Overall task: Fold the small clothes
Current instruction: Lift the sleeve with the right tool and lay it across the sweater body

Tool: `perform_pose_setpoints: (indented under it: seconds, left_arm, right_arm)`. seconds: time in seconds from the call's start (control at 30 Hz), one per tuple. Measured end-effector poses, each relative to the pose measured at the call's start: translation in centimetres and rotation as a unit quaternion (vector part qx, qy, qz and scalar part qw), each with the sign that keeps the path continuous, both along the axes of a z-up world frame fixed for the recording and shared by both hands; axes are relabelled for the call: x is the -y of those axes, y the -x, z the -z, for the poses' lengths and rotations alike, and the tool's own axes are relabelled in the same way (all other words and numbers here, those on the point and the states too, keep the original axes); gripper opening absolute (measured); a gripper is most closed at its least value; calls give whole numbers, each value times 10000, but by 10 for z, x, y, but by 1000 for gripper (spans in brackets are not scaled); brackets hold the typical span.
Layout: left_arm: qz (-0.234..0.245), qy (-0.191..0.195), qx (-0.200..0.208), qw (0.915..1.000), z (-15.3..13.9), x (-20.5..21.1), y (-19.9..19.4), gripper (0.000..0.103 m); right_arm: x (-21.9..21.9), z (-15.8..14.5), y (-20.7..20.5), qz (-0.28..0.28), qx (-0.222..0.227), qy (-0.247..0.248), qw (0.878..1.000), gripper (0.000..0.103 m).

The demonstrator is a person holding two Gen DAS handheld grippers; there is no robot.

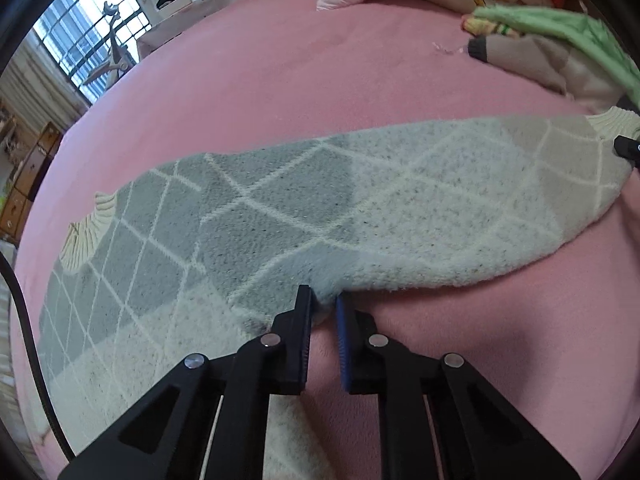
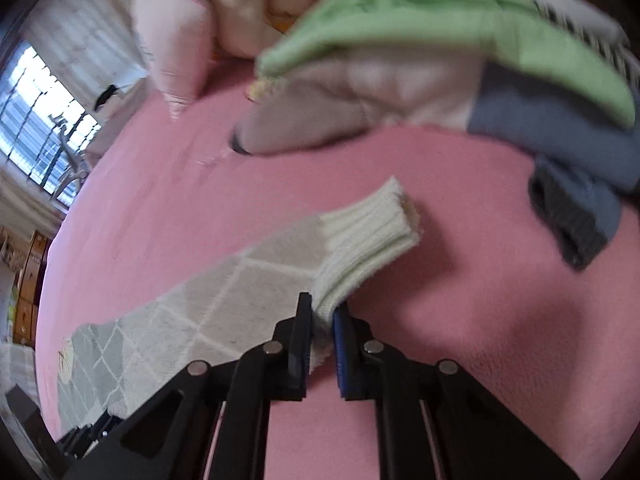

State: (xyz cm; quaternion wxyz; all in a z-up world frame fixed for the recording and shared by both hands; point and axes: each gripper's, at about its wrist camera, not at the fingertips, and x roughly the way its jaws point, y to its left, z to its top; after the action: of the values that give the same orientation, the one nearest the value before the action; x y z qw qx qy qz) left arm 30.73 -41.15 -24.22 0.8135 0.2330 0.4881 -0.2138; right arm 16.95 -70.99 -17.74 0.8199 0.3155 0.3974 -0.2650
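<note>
The soft, light argyle sock (image 1: 360, 208) lay limp across the pink bed (image 1: 280, 80), left tool (image 1: 322, 308) pinching its near mid-edge, right tool (image 2: 324, 312) clenched on the ribbed cuff (image 2: 372, 236), both sensible holds.

Surface: a bed covered by a pink sheet (image 1: 280, 80).
Middle: a grey and cream diamond-patterned sweater (image 1: 320, 208) lies spread flat, its cream ribbed cuff (image 2: 368, 236) lifted a little.
Far right: a heap of clothes (image 2: 440, 72), blurred, perhaps green, beige and blue pieces.
Far edge: a pale pink pillow (image 2: 172, 40).
</note>
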Motion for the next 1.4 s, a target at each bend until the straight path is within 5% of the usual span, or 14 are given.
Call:
perform_pose_setpoints:
  seconds: [0.17, 0.37, 0.57, 1.03, 1.4]
  left_arm:
    - [2, 429, -18, 9991, -41, -27, 7, 20]
    - [-175, 682, 230, 9973, -90, -74, 11, 21]
    - [-599, 1053, 160, 9925, -117, -112, -5, 21]
    - [-1306, 1369, 260, 9816, -140, -214, -14, 21]
    - [-2779, 990, -1, 9555, -85, -400, -27, 21]
  right_arm:
    - [-41, -60, -15, -584, 439, 533, 9959, 9]
    - [-102, -128, -50, -1315, 972, 973, 9817, 9]
    - [-166, -154, -84, -2010, 1092, 1153, 9666, 9]
    - [-304, -154, -124, -3248, 1260, 448, 9363, 9]
    - [-476, -66, -159, -4448, 635, 36, 8934, 9]
